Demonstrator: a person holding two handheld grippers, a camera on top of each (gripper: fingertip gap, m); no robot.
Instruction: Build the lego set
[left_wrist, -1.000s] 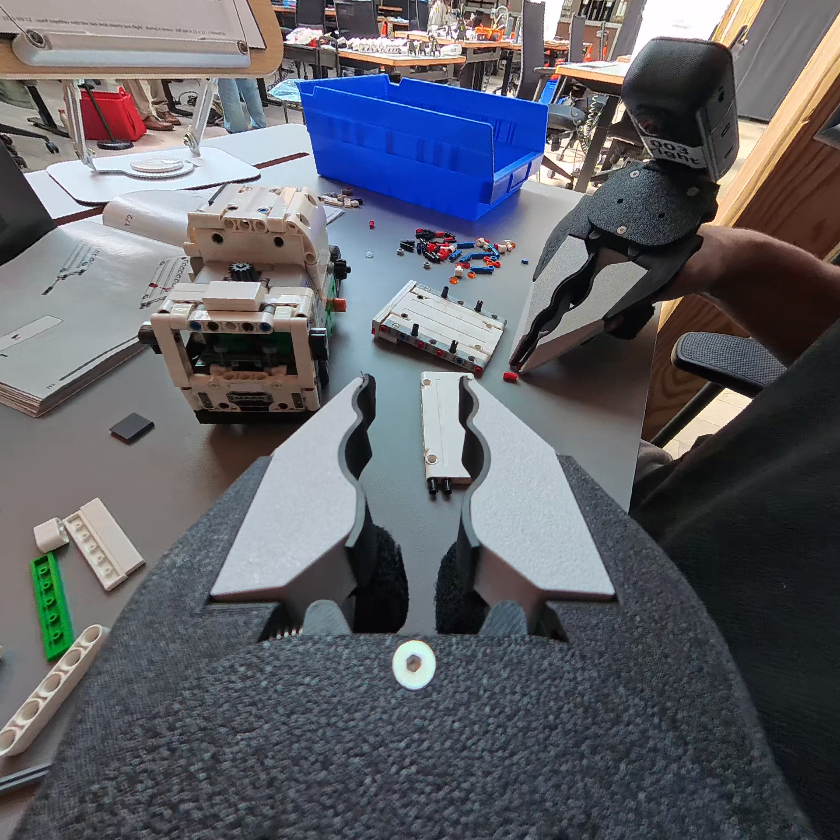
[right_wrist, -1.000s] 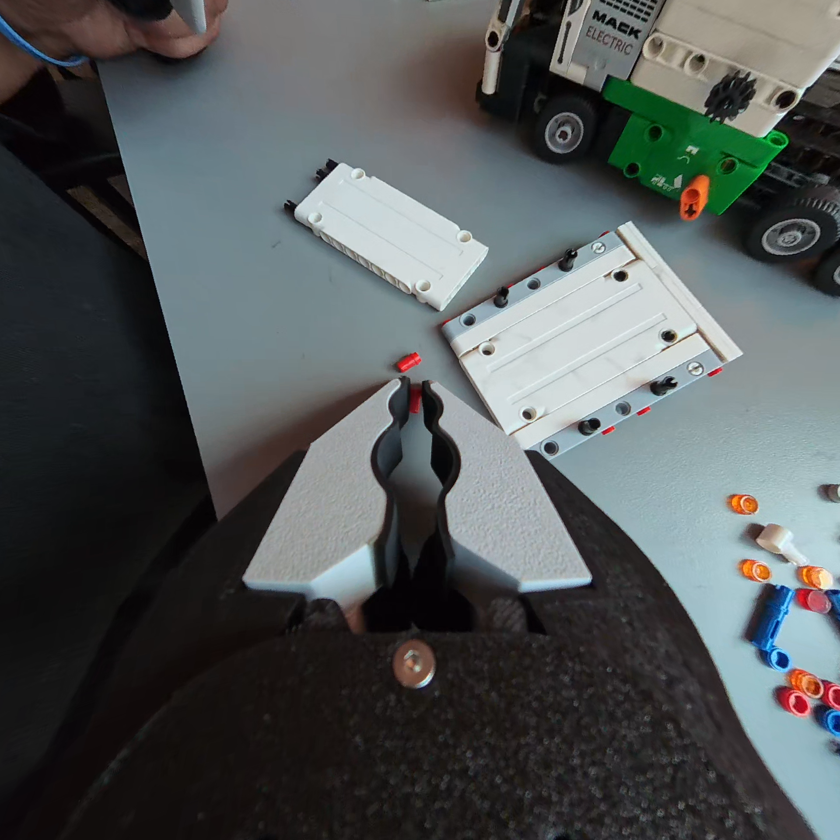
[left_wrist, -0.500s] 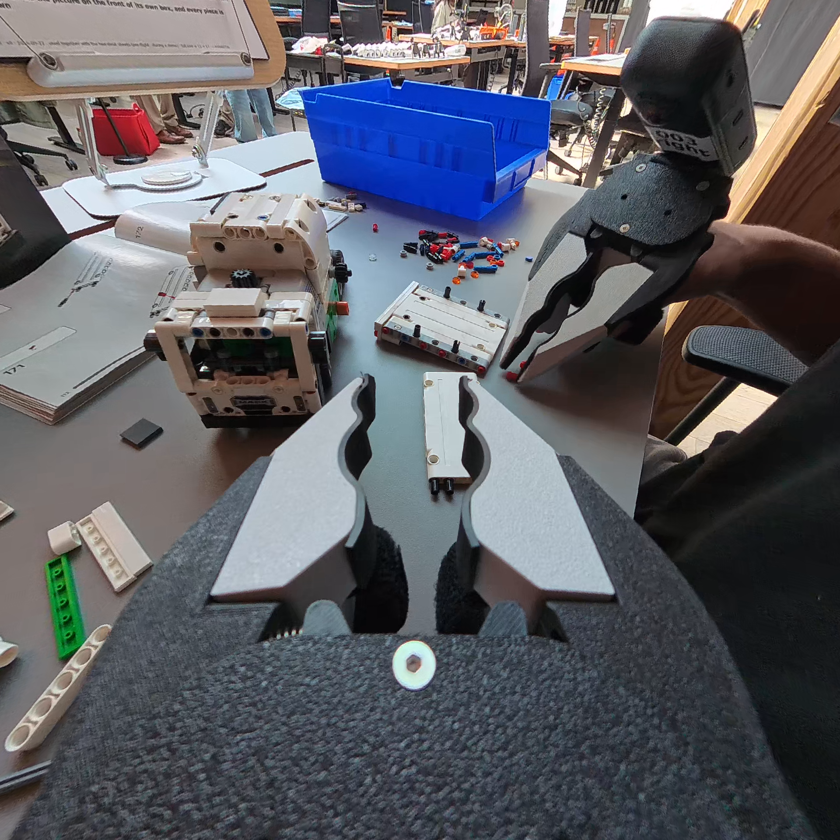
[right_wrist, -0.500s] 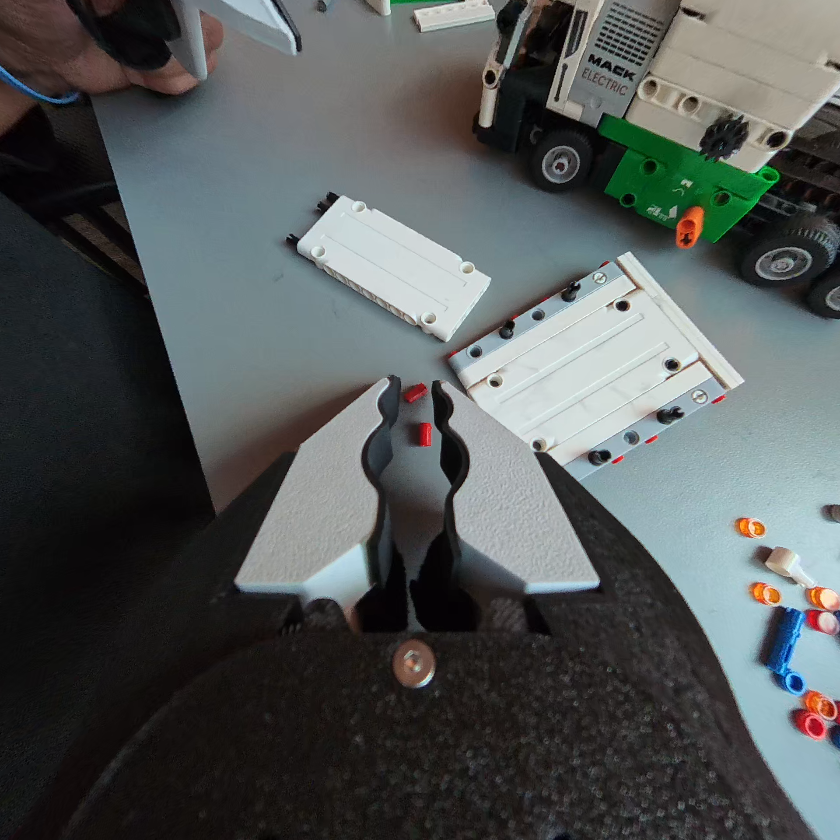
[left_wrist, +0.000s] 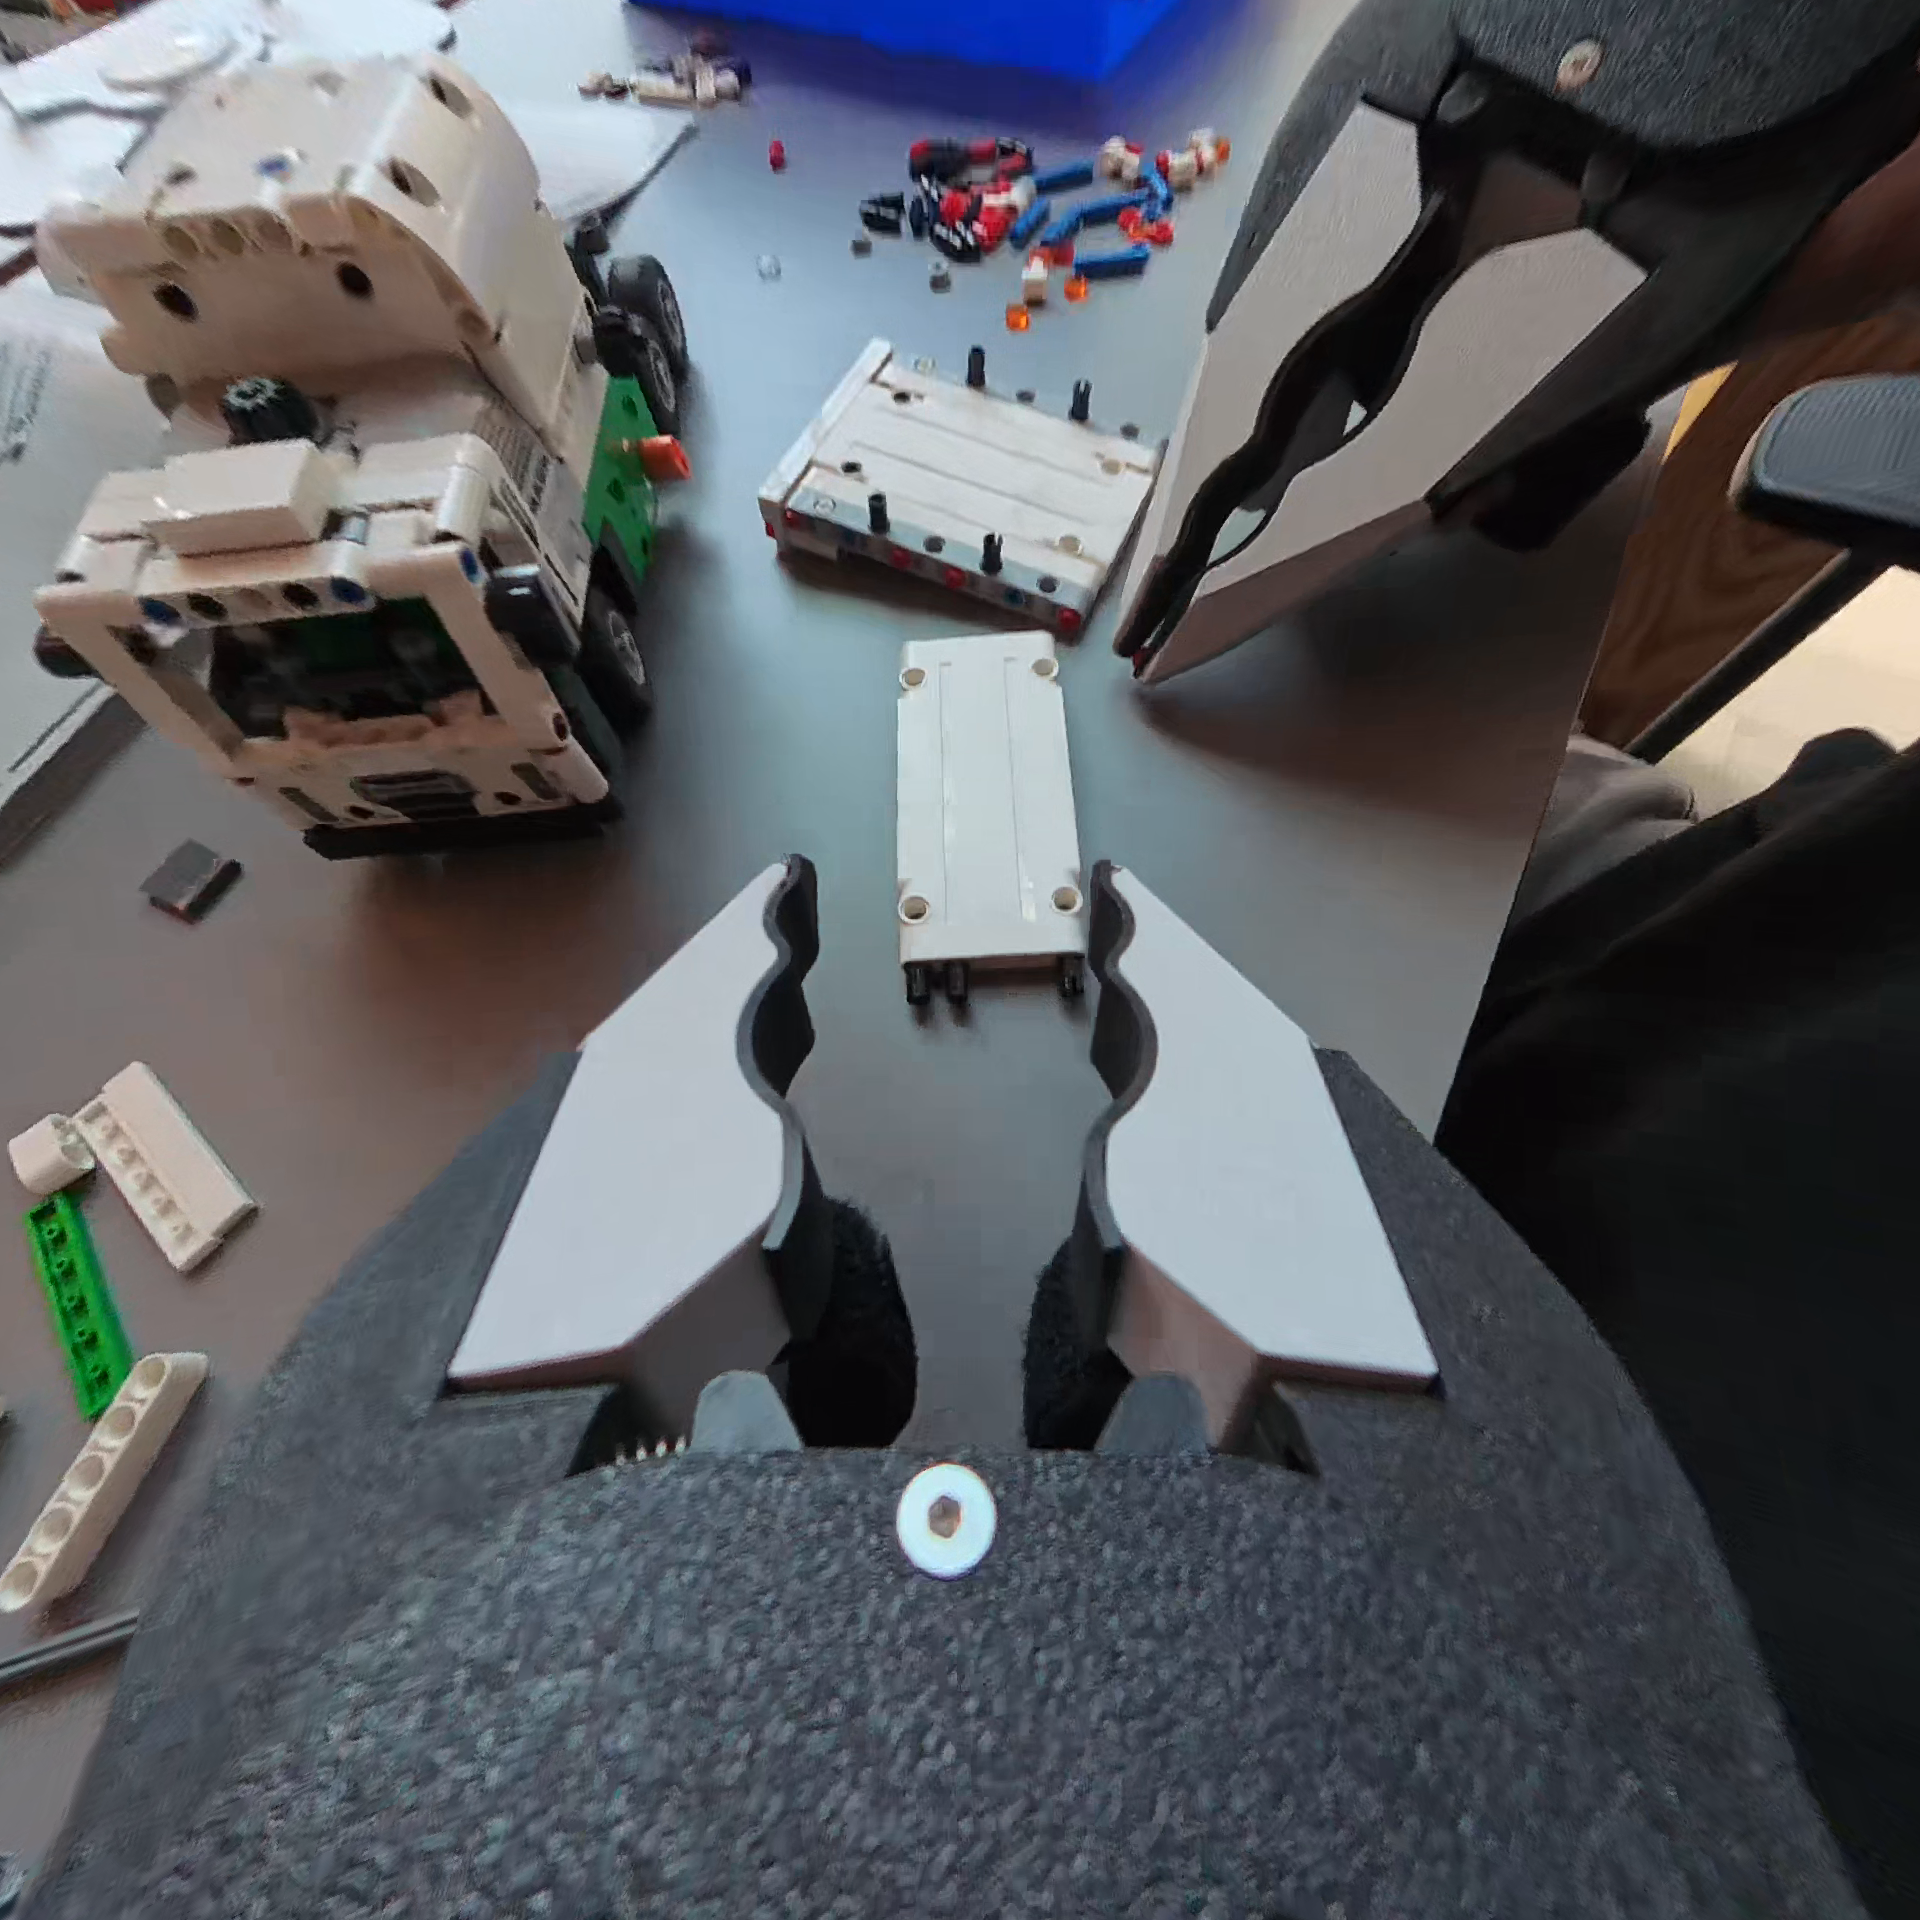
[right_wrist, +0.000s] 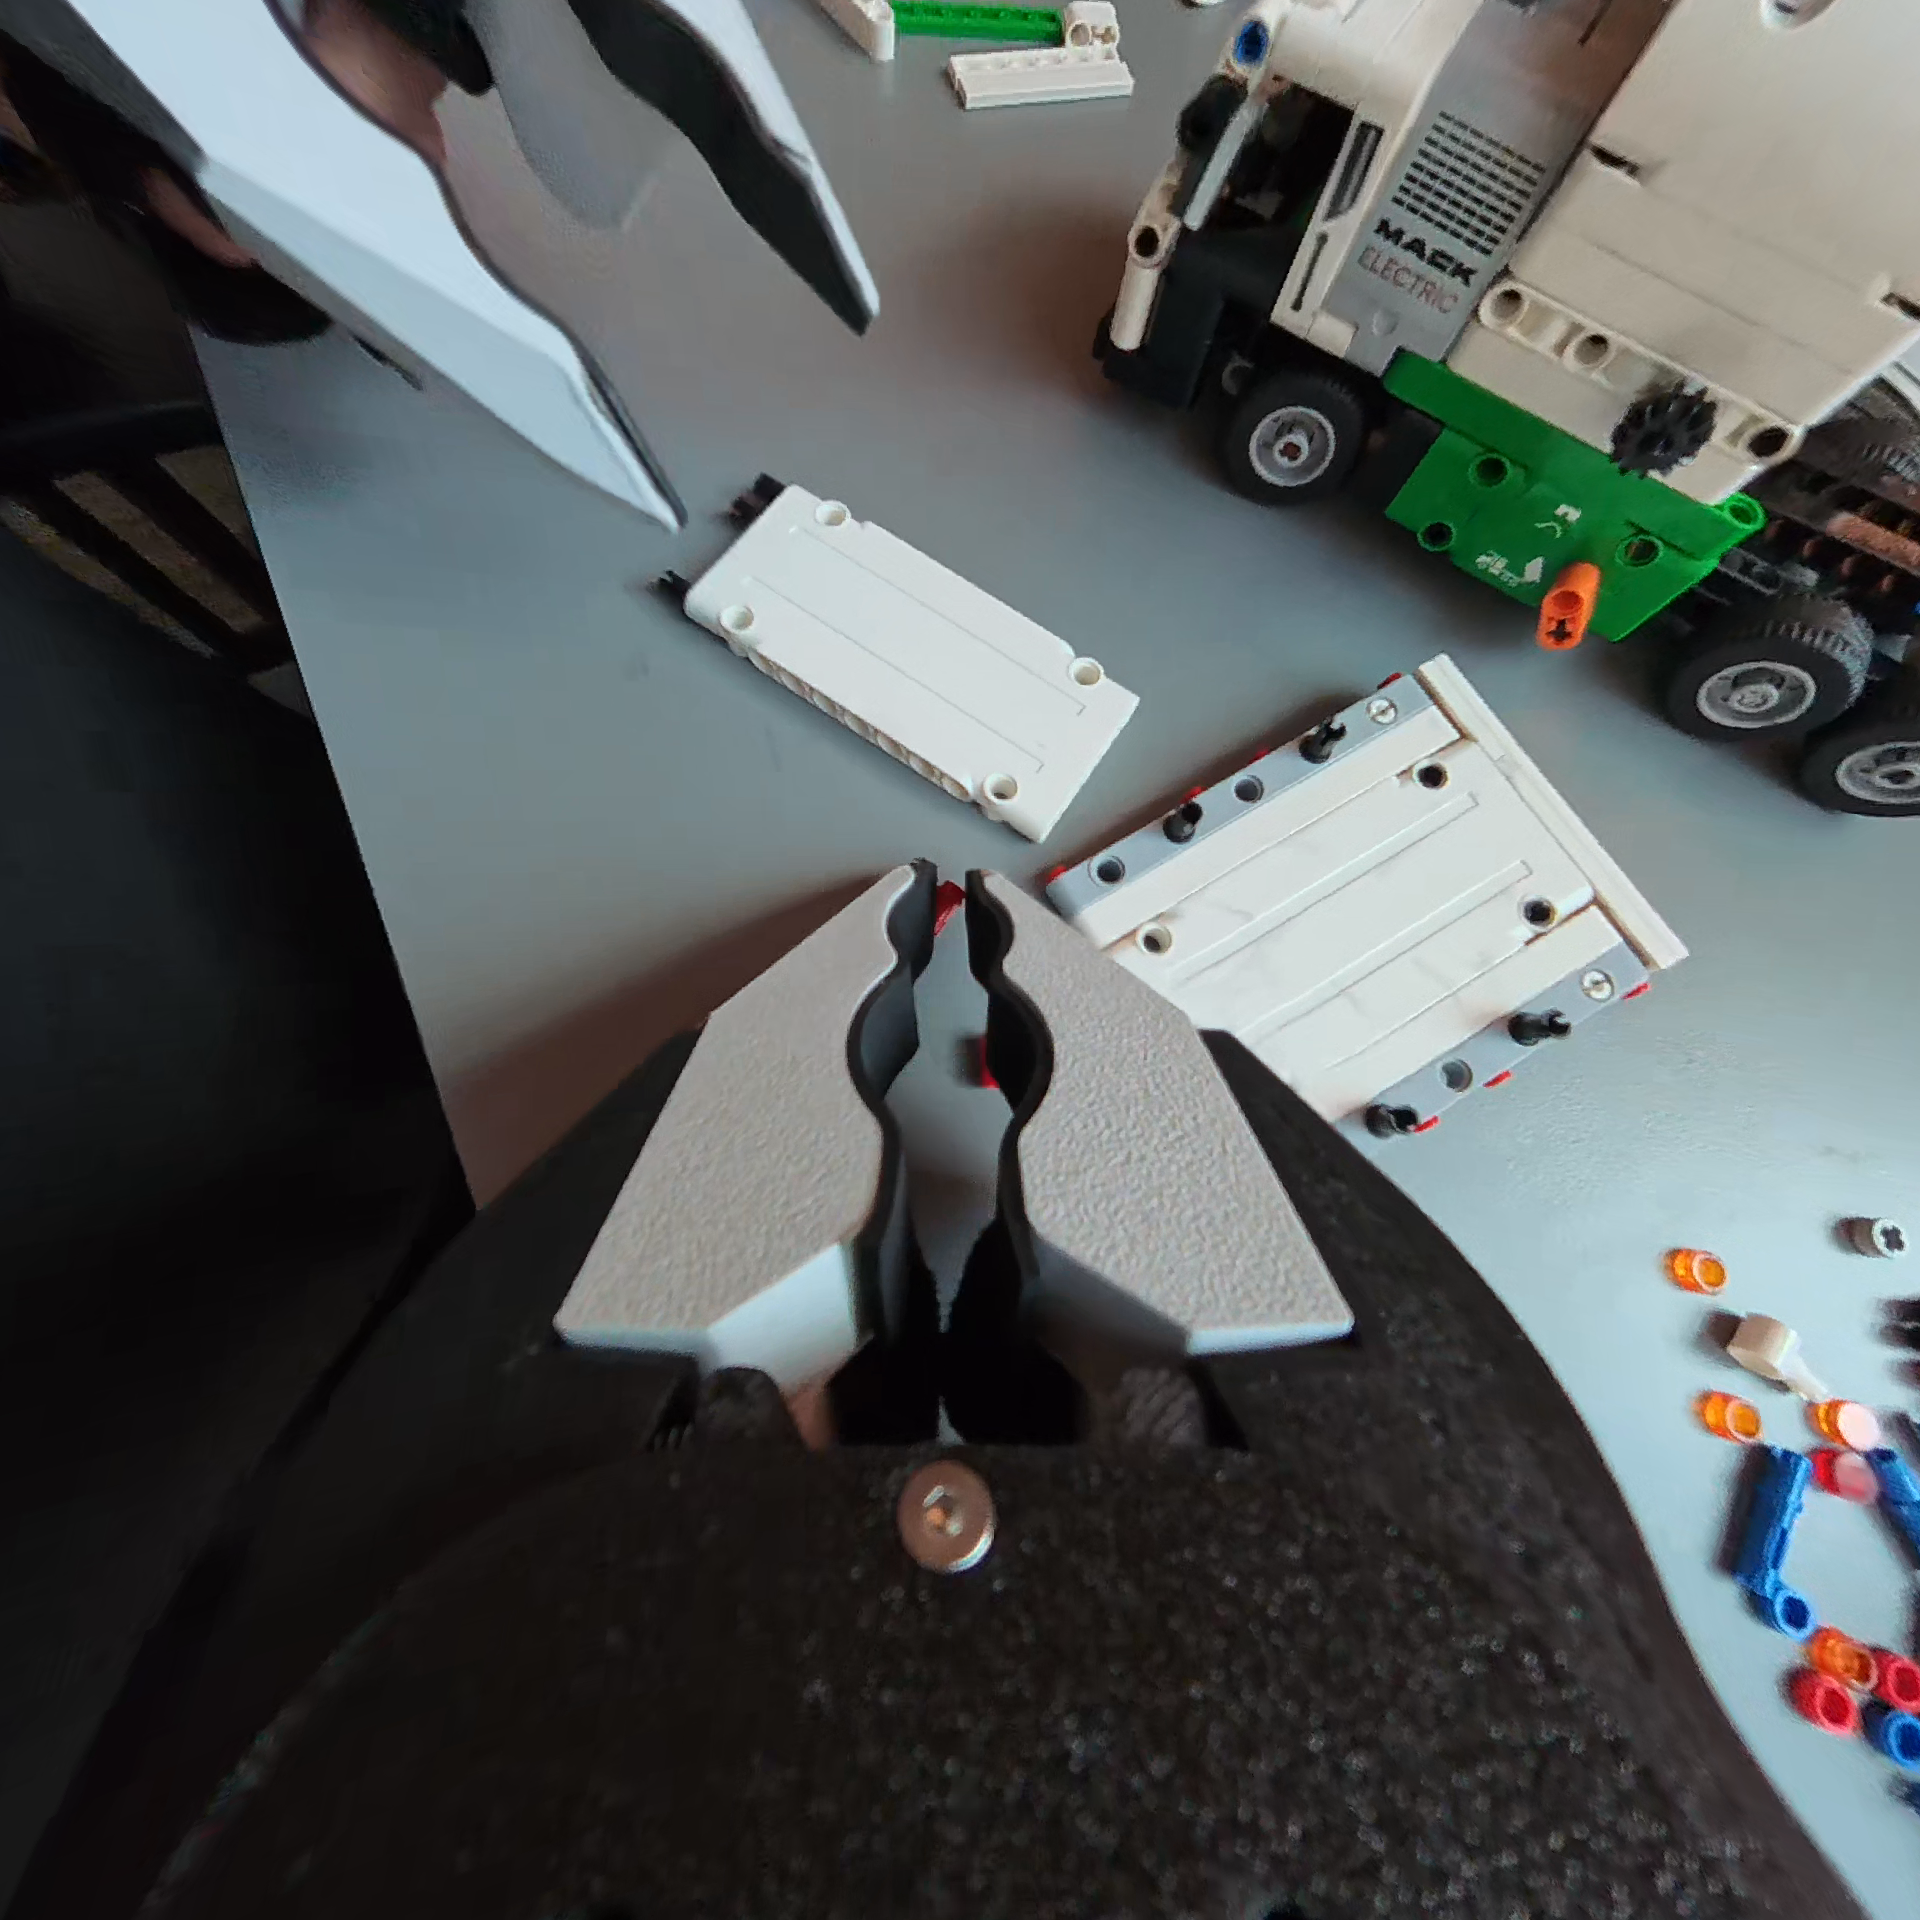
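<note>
The left gripper had its jaws apart, a white panel lying between the tips on the desk. The right gripper had its jaws clamped on a small red pin. The lettered toy truck stood well beyond.

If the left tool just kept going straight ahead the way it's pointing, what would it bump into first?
Probably the long white panel, lying flat on the table between the open left tool's tips. Beyond it sits the wider white plate. Height above the table is hard to judge.

Left tool agape; right tool pinched.
</note>
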